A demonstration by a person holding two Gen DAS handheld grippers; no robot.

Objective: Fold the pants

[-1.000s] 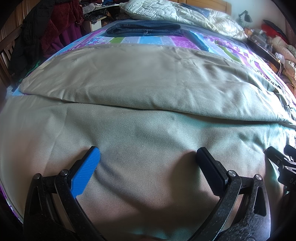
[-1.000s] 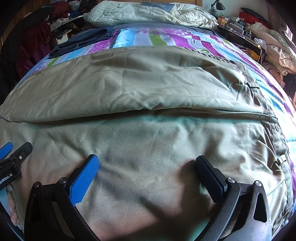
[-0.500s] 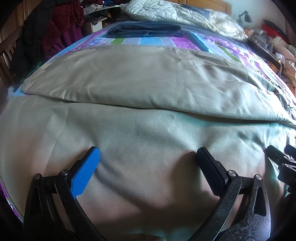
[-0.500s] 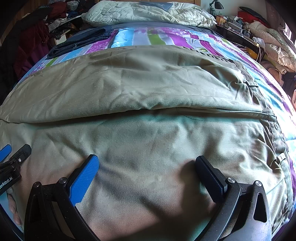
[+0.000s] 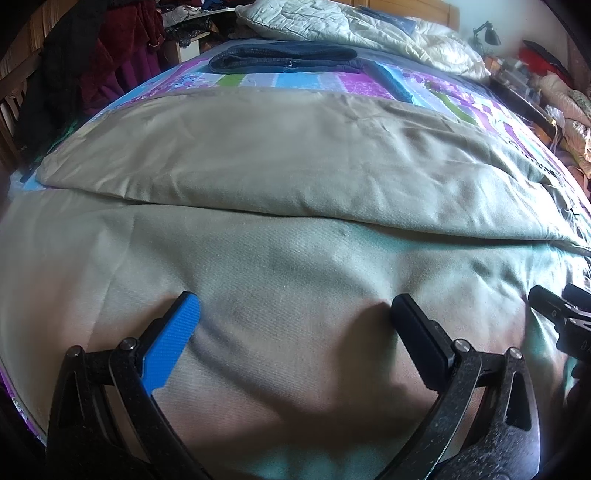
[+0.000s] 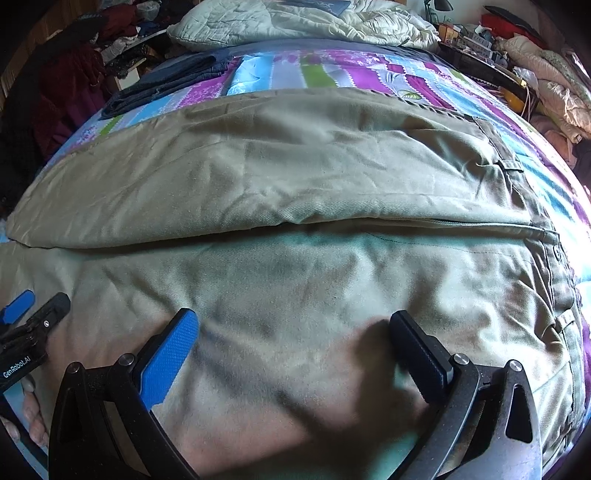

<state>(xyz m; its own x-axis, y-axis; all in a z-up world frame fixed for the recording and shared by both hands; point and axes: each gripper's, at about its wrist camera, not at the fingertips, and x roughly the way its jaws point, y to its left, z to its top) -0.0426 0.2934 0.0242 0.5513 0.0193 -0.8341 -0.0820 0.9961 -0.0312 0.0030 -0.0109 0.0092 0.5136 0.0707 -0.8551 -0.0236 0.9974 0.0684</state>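
Nearest to me, the left gripper [image 5: 293,314] hung low over the near leg of the khaki pants [image 5: 280,280], its fingers spread wide and nothing between them. The blue pad sat on one side, the black pad on the other, both just above the cloth. Whether the tips touched the fabric I could not tell. The right gripper [image 6: 293,328] stood beside it over the same leg, nearer the waist, likewise spread apart and holding nothing. Each gripper showed at the edge of the other's camera, and a few fingertips [image 6: 33,417] of the person's hand showed at the lower left of the right view.

The pants lay flat across the bed, legs stretched out side by side. The far leg overlapped the near one along a long seam. The waistband [image 6: 554,266] with its button and belt loops lay at the right.

Beyond the pants ran the striped quilt [image 6: 295,72] in purple, blue and green. On it rested folded dark jeans [image 5: 284,59]. Farther still lay a rumpled pale comforter [image 5: 332,22] by the headboard, with dark red clothes [image 5: 122,48] piled at the left.
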